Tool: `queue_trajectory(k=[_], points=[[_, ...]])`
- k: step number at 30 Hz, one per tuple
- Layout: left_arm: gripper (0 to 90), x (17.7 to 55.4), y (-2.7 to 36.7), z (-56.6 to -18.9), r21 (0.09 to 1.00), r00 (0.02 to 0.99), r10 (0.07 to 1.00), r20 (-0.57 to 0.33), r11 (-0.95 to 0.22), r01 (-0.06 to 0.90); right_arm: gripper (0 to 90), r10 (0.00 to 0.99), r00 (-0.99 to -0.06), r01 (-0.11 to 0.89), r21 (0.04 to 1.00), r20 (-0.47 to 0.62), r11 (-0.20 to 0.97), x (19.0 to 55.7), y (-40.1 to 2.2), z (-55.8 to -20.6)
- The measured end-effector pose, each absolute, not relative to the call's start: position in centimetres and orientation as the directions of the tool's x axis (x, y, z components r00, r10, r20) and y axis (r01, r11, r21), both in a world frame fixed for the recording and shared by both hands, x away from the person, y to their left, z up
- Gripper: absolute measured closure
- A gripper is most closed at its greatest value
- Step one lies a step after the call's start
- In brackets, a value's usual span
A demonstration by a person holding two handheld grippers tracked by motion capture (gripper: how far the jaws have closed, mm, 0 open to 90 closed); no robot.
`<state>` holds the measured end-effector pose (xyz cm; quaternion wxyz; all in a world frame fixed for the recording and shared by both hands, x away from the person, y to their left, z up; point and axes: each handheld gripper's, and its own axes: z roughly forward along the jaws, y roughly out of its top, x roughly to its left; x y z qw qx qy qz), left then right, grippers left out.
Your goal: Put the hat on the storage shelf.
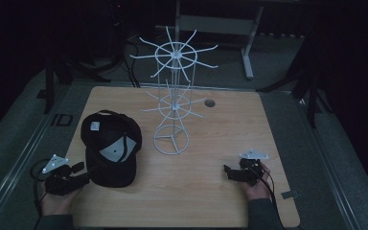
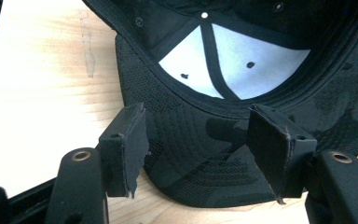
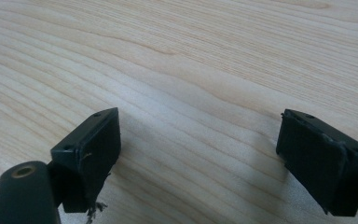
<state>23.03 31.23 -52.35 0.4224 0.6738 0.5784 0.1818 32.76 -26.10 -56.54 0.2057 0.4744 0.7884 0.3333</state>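
Left gripper spread wide over the upturned black cap's brim, likely lining up a grasp; right gripper wide, empty.

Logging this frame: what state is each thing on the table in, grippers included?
Black cap: upside down on the table, white lining showing, brim toward the left gripper.
White wire rack: upright, hooks bare.
Left gripper: open, jaws either side of the brim, not clamped.
Right gripper: open over bare wood.
Table: wooden, level.
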Motion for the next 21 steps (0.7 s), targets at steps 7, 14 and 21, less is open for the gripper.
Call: queue_trajectory(k=[7,14,21], points=[[34.3,23.3,31.8,-53.0,0.763,0.255,0.928,-0.27,0.045,0.644,13.4,0.885,-0.465,0.611,0.721,-0.008,0.328,32.8,-26.1,-56.5],[29.4,23.6,32.0,-53.4,0.752,0.249,0.927,-0.281,0.052,0.657,13.4,0.885,-0.466,0.611,0.721,-0.008,0.328,32.8,-26.1,-56.5],[27.3,23.8,32.0,-53.9,0.738,0.256,0.921,-0.294,0.049,0.673,13.4,0.885,-0.466,0.611,0.721,-0.008,0.328,32.8,-26.1,-56.5]])
